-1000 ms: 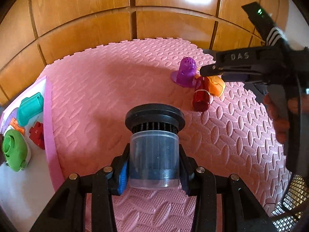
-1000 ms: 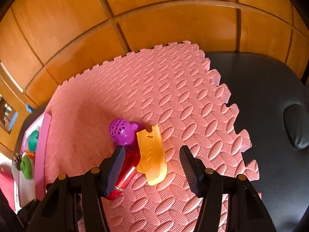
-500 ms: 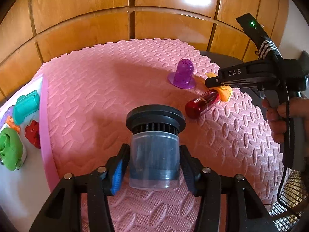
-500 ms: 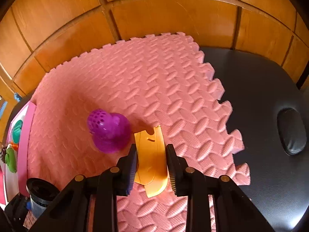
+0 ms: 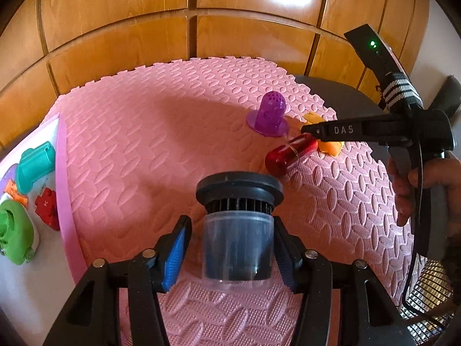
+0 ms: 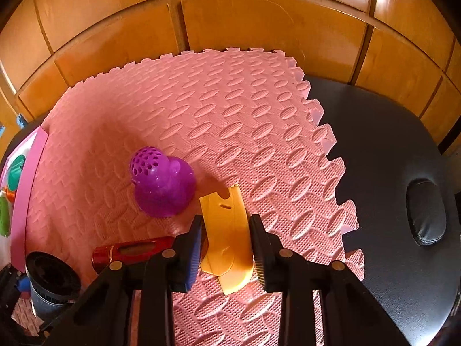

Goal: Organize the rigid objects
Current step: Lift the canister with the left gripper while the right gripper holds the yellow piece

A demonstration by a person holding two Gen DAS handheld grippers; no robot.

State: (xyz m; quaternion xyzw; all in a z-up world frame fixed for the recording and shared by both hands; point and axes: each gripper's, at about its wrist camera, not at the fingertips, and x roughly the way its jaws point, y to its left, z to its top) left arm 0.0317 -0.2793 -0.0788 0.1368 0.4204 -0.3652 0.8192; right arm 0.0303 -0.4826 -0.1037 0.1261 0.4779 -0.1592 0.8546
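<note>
From the left wrist camera, the left gripper (image 5: 232,248) has its jaws clamped on a clear cylindrical container (image 5: 237,248) topped by a black ribbed cap, held upright over a pink foam mat (image 5: 144,150) of interlocking embossed tiles. Further out on the mat a purple perforated dome (image 5: 269,114) stands on its flared base, with a red capsule-shaped case (image 5: 289,154) lying on its side just in front of it. The right gripper (image 5: 309,131) reaches in from the right, its tip over an orange plastic piece (image 5: 331,146). At the left edge a white tray with a pink border (image 5: 62,178) holds a teal piece (image 5: 36,163), a green piece (image 5: 14,232) and a small red piece (image 5: 47,209). Glossy wooden panelling (image 5: 230,28) forms the wall behind.

From the right wrist camera, the right gripper (image 6: 226,240) has its jaws closed against both sides of the orange plastic piece (image 6: 227,230), which lies flat on the pink foam mat (image 6: 245,132). The purple perforated dome (image 6: 162,184) sits just to its left and the red capsule-shaped case (image 6: 135,250) lies beside the left finger. The clear cylindrical container (image 6: 52,288) shows at the lower left. The mat's jagged edge gives way to a black padded surface (image 6: 389,158) on the right, with wooden panelling (image 6: 259,20) beyond.
</note>
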